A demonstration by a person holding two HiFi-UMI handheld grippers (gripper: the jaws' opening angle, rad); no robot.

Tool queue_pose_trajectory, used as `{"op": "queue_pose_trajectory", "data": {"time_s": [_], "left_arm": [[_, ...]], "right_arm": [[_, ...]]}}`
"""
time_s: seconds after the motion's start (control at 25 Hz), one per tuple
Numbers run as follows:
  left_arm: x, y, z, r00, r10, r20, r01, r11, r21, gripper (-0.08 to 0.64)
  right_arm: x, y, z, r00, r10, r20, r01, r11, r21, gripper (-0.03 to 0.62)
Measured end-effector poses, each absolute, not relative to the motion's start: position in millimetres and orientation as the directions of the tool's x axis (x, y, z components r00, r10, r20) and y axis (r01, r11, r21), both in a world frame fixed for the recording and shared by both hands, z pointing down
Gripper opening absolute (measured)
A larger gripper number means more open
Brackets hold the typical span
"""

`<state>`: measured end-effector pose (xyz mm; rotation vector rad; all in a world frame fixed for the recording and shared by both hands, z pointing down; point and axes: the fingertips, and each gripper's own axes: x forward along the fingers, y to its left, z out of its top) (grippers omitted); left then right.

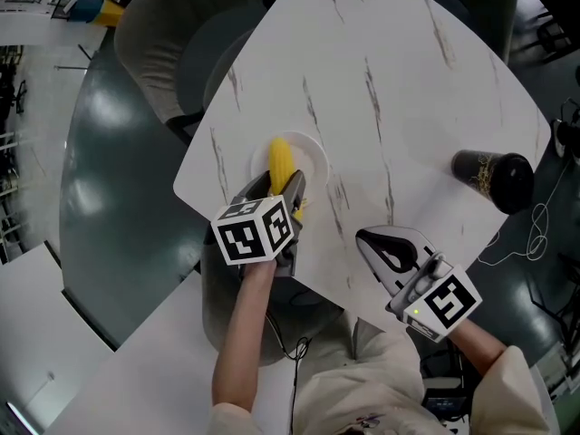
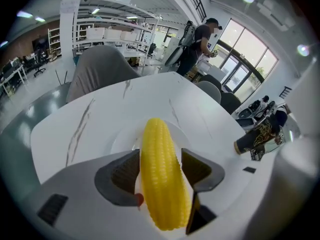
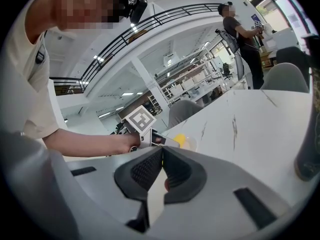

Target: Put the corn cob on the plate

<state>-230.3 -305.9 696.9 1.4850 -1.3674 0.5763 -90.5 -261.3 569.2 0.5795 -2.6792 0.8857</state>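
nearest to me, the right gripper [image 3: 162,156] sits over the near edge of the table [image 1: 390,89], its claw fully closed, pad against pad, with nothing between. its marker cube [image 1: 446,304] carries black-and-white square patterns only; i find no lettering on it.

just to its left, the left gripper [image 2: 160,165] has its claw clamped on the corn cob [image 2: 156,144], one dark ribbed pad on each flank of the cob's lower half. the cob is yellow, lies lengthwise along the claw, and points its tapered tip away from me. the left cube [image 1: 256,231] shows the same kind of square pattern.

the cob's far half lies over the white plate [image 1: 313,152], a small round one near the table's left near edge. i cannot tell whether the cob touches the plate.

the table is white with thin grey veins. well apart to the right, near the table's right edge, a black cup [image 1: 494,178] bears a gold print, too small to read.

beyond the table stands a grey chair [image 1: 181,34]. farther off, the left gripper view shows open shelving [image 2: 95,29] and a standing person [image 2: 200,39] with a backpack near large windows.
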Motion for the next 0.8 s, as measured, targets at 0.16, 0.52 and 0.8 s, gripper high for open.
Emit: {"op": "queue_pose_trajectory", "data": {"time_s": [0.16,0.52,0.8], "left_arm": [[-235,-306,678,0.255,-0.509,0.822,-0.92,0.135,0.369,0.259],[-221,-279,615,0.245,-0.6,0.762,-0.926,0.088,0.367,0.256],[-205,-235,555,0.239,-0.659,0.713,-0.932,0.051,0.359,0.252]], "right_arm": [[-90,-252,556,-0.883,-0.299,0.361,-0.455,0.735,-0.504,0.006],[-88,-225,541,-0.849,-0.368,0.38,-0.512,0.751,-0.416,0.006],[-87,-189,501,-0.841,-0.405,0.36,-0.527,0.765,-0.37,0.006]]}}
